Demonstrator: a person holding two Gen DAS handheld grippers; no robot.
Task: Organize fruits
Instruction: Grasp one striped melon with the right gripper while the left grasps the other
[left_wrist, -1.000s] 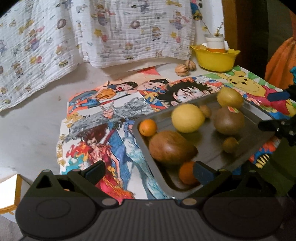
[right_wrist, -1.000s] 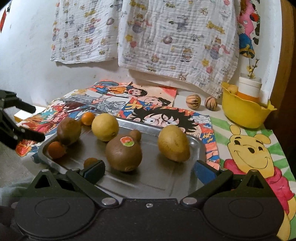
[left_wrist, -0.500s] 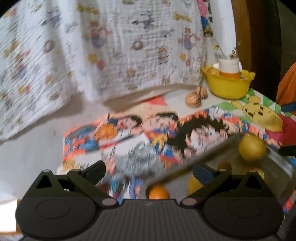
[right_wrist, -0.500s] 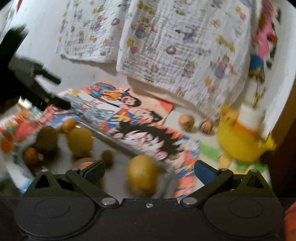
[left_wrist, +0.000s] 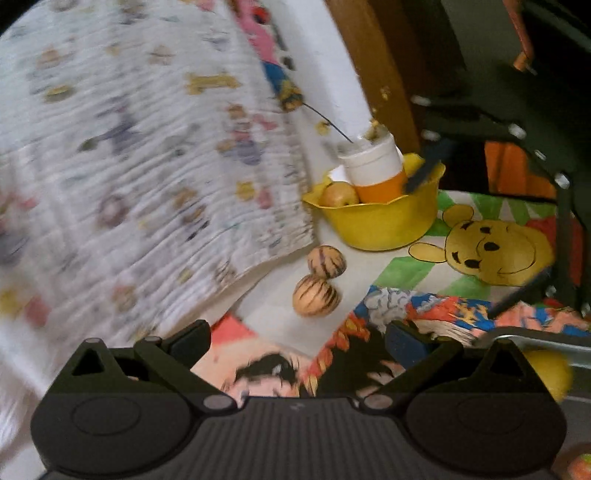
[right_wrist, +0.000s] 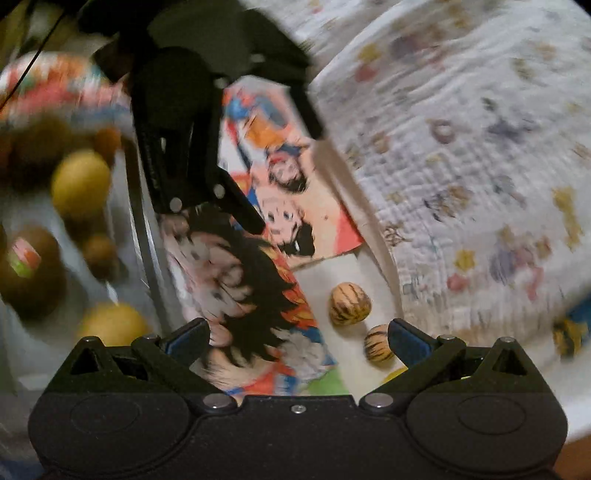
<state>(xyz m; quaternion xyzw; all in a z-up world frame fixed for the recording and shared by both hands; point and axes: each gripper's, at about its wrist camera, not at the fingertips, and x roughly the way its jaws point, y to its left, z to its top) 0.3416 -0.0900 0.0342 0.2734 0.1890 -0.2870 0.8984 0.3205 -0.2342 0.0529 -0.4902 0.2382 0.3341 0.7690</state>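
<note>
Both claws are held released, jaws spread wide with nothing between them; the left claw (left_wrist: 297, 341) and right claw (right_wrist: 297, 338) seem kept empty and ready for a pick. Just beyond the left claw, two striped fruits (left_wrist: 320, 282) are seen touching each other on a bare strip of table, apart from the rest, which suggests they are yet to be sorted. In the right view one of them sits right beside the right-hand fingertip (right_wrist: 408, 341). Farther back, a yellow bowl (left_wrist: 380, 221) is seen, holding an apple (left_wrist: 338, 194) and a cup (left_wrist: 376, 173); it is likely the intended container. To the left of the right claw, the tray (right_wrist: 142, 221) carries the other fruit, blurred. The left claw is also caught from the right view, over the mat (right_wrist: 258, 280)
</note>
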